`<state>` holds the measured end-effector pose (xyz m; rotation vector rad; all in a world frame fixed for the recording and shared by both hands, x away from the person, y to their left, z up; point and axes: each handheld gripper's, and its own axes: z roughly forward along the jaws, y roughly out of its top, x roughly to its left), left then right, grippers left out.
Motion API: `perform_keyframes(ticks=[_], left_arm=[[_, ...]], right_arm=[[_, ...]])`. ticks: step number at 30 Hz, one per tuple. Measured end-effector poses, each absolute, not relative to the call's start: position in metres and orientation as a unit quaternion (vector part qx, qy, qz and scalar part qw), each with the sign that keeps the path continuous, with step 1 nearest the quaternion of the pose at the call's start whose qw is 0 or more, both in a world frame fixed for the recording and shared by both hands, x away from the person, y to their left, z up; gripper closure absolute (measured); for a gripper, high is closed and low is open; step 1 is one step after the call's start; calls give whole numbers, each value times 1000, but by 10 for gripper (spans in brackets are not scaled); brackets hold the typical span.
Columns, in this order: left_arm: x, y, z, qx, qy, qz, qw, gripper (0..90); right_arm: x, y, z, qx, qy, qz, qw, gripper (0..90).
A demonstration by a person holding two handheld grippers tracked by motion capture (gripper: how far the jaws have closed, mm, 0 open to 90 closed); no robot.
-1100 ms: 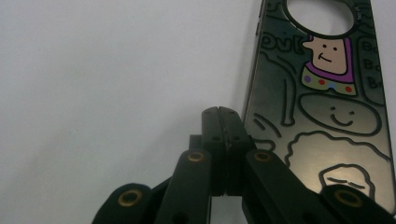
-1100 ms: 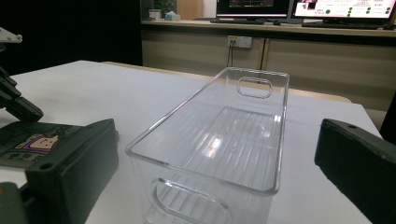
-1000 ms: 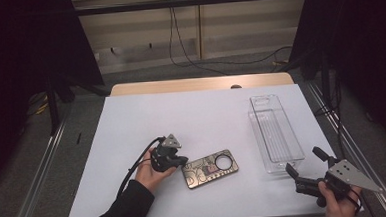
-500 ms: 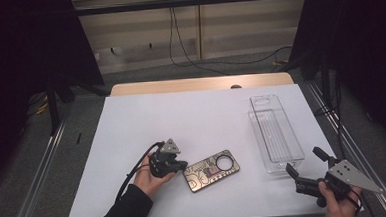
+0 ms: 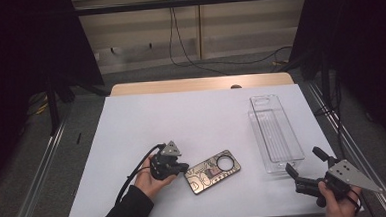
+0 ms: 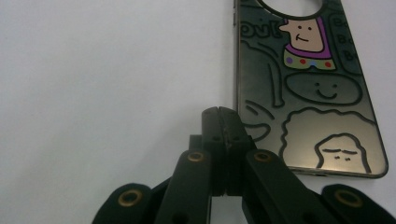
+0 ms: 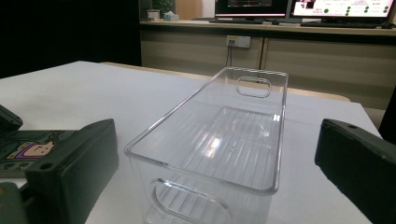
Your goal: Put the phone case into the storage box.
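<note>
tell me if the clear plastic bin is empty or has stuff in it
Empty: the clear rectangular plastic bin shows only its bare ribbed floor through the open top.

We see a phone case [image 5: 213,171] lying flat on the white tabletop [image 5: 191,118], its back up: a dark, glossy metallic surface with outlined cartoon figures, one coloured in purple, and a round camera cut-out towards one end. It lies slantwise near the front edge, left of a clear plastic bin [image 5: 275,131] that stands upright and empty.
</note>
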<state>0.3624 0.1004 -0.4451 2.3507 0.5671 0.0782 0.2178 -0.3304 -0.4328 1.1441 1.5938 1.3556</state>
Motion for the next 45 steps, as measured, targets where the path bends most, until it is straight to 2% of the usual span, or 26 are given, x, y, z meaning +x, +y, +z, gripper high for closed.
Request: perform_keyframes(ticks=[16,29,35,38,42,44,45], left_arm=[[360,100,-446,904,218,27,368,899],[357,108,-433,883,223,51,410,834],[349,114,-425,871,222,60,434,742],[348,119,-424,864,230,62,444,649],[348,124,-424,858,236,68,451,597],[347,125,-423,854,239,71,456,497],[347,125,-422,853,241,70,457,488]], right_arm=[[218,-331,-433,444,622,528,370,0],[217,-331,-432,445,621,529,371,0],[216,-331,-432,443,621,529,371,0],[216,-331,-432,443,622,528,371,0],[217,-331,-432,442,623,528,371,0],[217,-331,-432,443,622,528,371,0],[217,-331,-432,443,623,528,371,0]])
